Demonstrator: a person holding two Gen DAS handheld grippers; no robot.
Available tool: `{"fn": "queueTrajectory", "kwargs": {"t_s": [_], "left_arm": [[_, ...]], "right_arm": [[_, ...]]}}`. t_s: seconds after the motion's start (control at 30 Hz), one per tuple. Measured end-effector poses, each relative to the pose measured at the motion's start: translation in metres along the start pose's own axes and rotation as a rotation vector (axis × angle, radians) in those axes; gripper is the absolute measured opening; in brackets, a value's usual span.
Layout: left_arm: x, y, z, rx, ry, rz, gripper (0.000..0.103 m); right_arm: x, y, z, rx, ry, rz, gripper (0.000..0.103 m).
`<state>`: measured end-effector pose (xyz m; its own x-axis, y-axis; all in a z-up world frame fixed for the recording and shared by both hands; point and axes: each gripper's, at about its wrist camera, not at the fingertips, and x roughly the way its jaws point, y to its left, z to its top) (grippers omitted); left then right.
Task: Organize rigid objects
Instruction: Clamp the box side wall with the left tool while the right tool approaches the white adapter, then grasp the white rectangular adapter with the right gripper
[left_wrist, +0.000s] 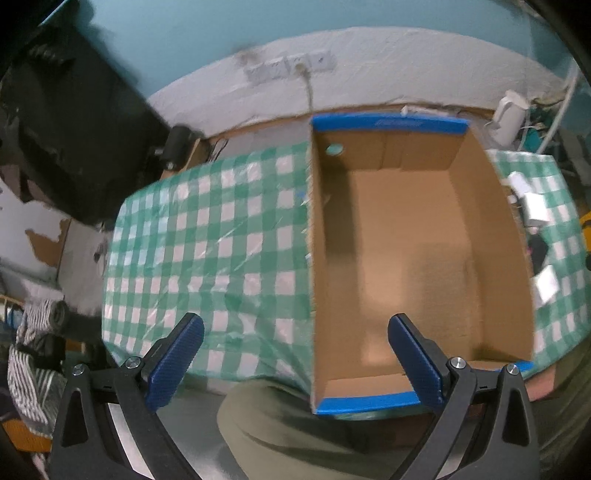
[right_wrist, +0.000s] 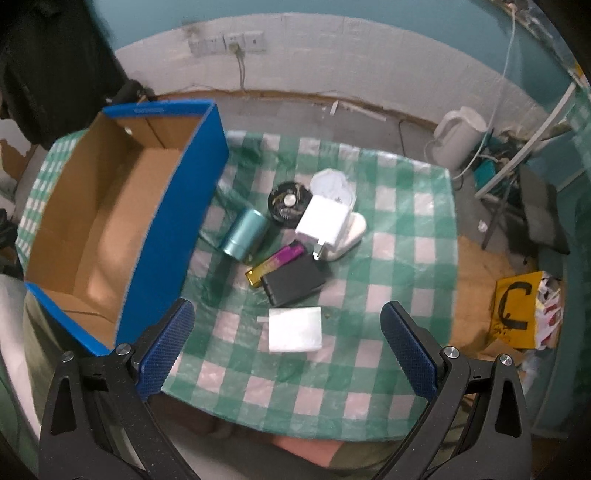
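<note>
An empty blue cardboard box (left_wrist: 491, 236) (right_wrist: 177, 206) stands on the green checked table. Right of it in the right wrist view lie a teal cylinder (right_wrist: 245, 232), a black round disc (right_wrist: 288, 203), a white charger block (right_wrist: 325, 221), a purple-gold lighter (right_wrist: 275, 262), a black box (right_wrist: 293, 284) and a flat white square (right_wrist: 294, 329). My left gripper (left_wrist: 295, 354) is open and empty above the box's near left wall. My right gripper (right_wrist: 286, 341) is open and empty, hovering above the white square.
A white kettle (right_wrist: 458, 136) and cables sit beyond the table's far right corner. A yellow bag (right_wrist: 517, 310) lies on the floor at right. Wall sockets (right_wrist: 227, 42) are behind. Dark clothing hangs at far left.
</note>
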<state>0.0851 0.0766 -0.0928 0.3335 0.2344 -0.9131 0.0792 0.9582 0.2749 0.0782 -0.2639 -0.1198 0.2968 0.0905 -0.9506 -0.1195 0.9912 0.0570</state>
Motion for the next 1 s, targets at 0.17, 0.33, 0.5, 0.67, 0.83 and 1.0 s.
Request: {"fn": "queueTrajectory", "kwargs": {"t_s": [0.17,0.33,0.5,0.67,0.83,1.0], "left_arm": [[0.033,0.006,-0.004,-0.015,0.069,0.005,0.096],[0.057,0.007,-0.009,-0.027,0.13,-0.001,0.091],[0.069,0.002,-0.009,-0.019,0.156,-0.002,0.087],[0.078,-0.001,-0.01,-0.006,0.179,0.015,0.074],[0.084,-0.003,-0.012,-0.001,0.195,0.011,0.059],[0.083,-0.009,-0.013,0.016,0.198,0.006,0.049]], "right_arm": [[0.029,-0.002,0.0,-0.019,0.043,-0.031,0.101],[0.062,-0.002,-0.005,-0.065,0.095,-0.061,0.1],[0.091,-0.006,-0.017,-0.084,0.157,-0.081,0.097],[0.115,-0.012,-0.025,-0.07,0.202,-0.089,0.091],[0.129,-0.014,-0.028,-0.059,0.222,-0.055,0.082],[0.146,-0.009,-0.031,-0.068,0.254,-0.063,0.074]]}}
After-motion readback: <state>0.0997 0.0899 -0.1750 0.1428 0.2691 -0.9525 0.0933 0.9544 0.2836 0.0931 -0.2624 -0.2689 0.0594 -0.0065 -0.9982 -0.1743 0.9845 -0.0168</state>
